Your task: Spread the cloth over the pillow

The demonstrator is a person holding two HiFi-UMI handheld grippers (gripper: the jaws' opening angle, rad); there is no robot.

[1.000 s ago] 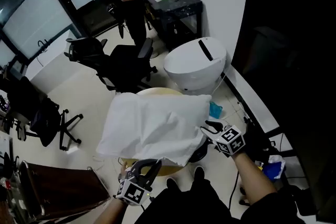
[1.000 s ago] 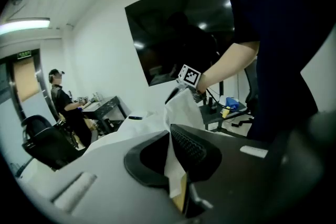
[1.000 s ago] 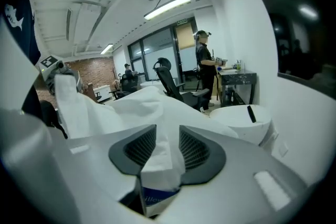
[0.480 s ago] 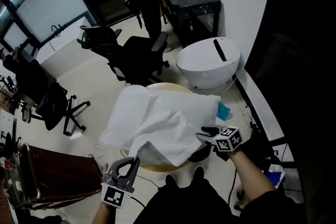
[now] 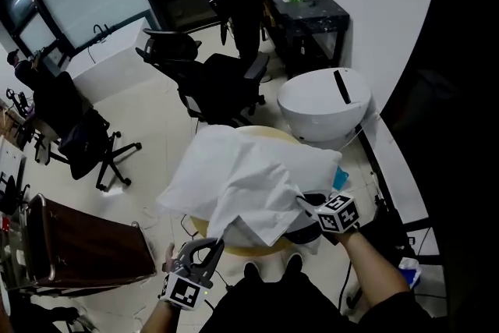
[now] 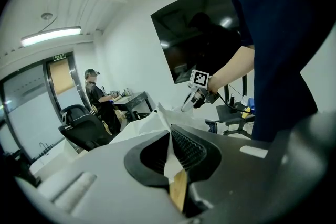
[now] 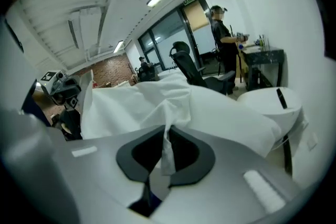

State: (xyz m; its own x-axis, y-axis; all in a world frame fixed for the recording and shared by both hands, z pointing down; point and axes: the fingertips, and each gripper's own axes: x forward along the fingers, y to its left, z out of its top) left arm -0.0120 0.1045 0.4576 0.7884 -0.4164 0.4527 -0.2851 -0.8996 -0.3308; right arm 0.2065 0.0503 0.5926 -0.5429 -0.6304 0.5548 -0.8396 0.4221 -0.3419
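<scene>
Pale office floor surrounds a small round worktop (image 5: pixel 248 249) that stands just in front of the person's feet. At its near-left rim, nearest the person, the left gripper (image 5: pixel 207 247) has its jaws pinched together on a thin corner of the white cloth (image 5: pixel 249 195), which stands up between the pads in that gripper's own view. A little farther on, at the near-right, the right gripper (image 5: pixel 306 204) sits against the pillow's near side. Its jaws have just been closing and now nip a twisted fold of the same cloth.

From both pairs of jaws the cloth runs away toward the far side, so the held edge is the near one. Its bulk lies creased and bunched over the near and left part of the pillow (image 5: pixel 316 161). The pillow's long axis runs across the person, near-left to far-right, and its far-right end looks uncovered. The right hand is the nearer to that bare end. The next move probably depends on drawing the two held points apart along that axis.
</scene>
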